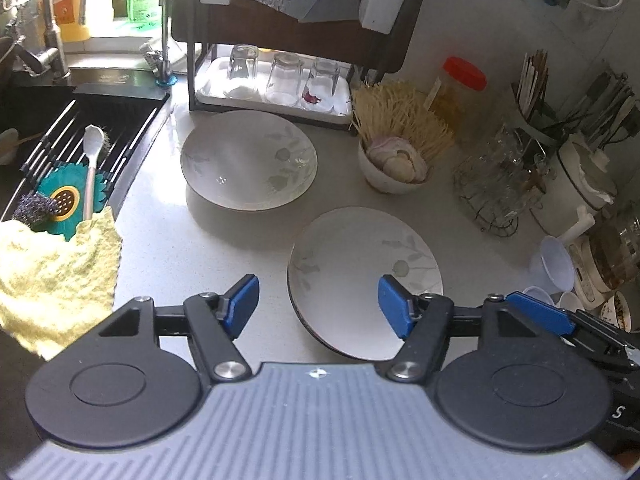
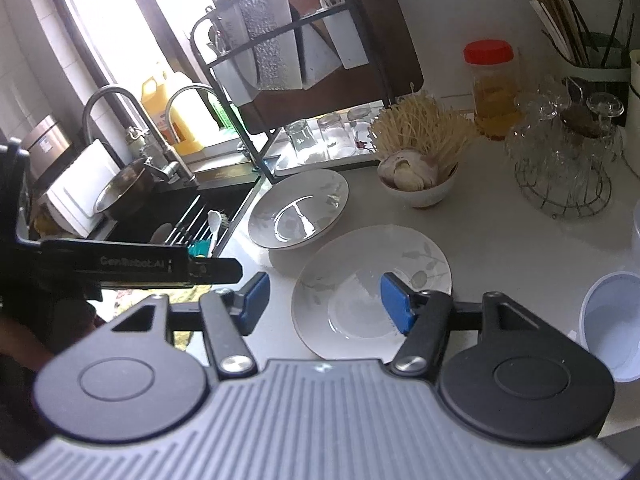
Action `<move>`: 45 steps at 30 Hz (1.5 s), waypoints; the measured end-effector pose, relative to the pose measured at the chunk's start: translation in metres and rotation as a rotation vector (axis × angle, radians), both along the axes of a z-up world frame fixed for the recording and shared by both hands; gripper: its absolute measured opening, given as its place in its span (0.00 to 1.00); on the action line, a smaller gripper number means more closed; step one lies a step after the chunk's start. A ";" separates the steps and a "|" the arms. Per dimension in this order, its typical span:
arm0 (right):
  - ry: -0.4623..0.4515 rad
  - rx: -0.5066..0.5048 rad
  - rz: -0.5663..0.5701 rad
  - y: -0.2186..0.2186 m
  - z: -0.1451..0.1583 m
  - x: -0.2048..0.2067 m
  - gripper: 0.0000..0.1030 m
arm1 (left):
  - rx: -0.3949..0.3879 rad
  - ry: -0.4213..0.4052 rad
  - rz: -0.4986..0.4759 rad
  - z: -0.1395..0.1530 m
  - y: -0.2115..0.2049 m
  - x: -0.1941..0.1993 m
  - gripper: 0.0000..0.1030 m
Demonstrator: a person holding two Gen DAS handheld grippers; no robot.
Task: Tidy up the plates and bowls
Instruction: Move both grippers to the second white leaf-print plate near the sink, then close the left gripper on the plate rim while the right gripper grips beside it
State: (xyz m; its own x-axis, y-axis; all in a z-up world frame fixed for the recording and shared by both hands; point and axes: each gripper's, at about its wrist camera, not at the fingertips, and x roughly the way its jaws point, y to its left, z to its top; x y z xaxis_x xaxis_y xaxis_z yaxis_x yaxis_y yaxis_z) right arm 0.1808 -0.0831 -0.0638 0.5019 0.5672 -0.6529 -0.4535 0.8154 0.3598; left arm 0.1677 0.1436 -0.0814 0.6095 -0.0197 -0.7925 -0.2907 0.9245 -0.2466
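Two pale plates with a grey leaf pattern lie on the white counter [image 1: 160,240]. The deep far plate [image 1: 248,160] [image 2: 298,210] sits in front of the dish rack, with what looks like a second rim under it. The flatter near plate [image 1: 360,272] [image 2: 372,280] rests on the counter just ahead of both grippers. My left gripper [image 1: 319,301] is open, its right pad over the plate's near side. My right gripper [image 2: 324,302] is open too, one pad above the plate and the other off its left edge. Neither holds anything.
A dark dish rack [image 1: 280,76] holds upturned glasses. A small bowl [image 1: 394,168] stands right of the far plate. The sink [image 1: 80,140] and a yellow cloth [image 1: 52,272] are on the left. A wire glass holder [image 2: 564,168], a red-lidded jar [image 2: 492,88] and a white cup [image 2: 612,328] crowd the right.
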 end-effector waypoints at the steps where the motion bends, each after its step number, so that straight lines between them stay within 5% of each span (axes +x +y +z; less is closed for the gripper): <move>1: 0.003 0.001 -0.009 0.003 0.000 0.003 0.62 | -0.002 -0.002 -0.002 -0.001 0.005 0.004 0.69; 29: 0.086 -0.021 -0.135 0.152 -0.057 0.105 0.62 | -0.043 0.093 -0.078 -0.051 0.212 0.120 0.70; 45: 0.162 -0.119 -0.279 0.182 -0.100 0.162 0.59 | -0.115 0.151 -0.215 -0.104 0.247 0.185 0.70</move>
State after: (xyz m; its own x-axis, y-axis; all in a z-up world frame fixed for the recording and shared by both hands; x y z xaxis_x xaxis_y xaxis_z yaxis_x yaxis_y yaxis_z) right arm 0.3428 0.0989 -0.1635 0.5112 0.3380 -0.7902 -0.1520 0.9405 0.3039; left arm 0.3525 0.3910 -0.1856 0.4565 -0.2307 -0.8593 -0.1324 0.9374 -0.3220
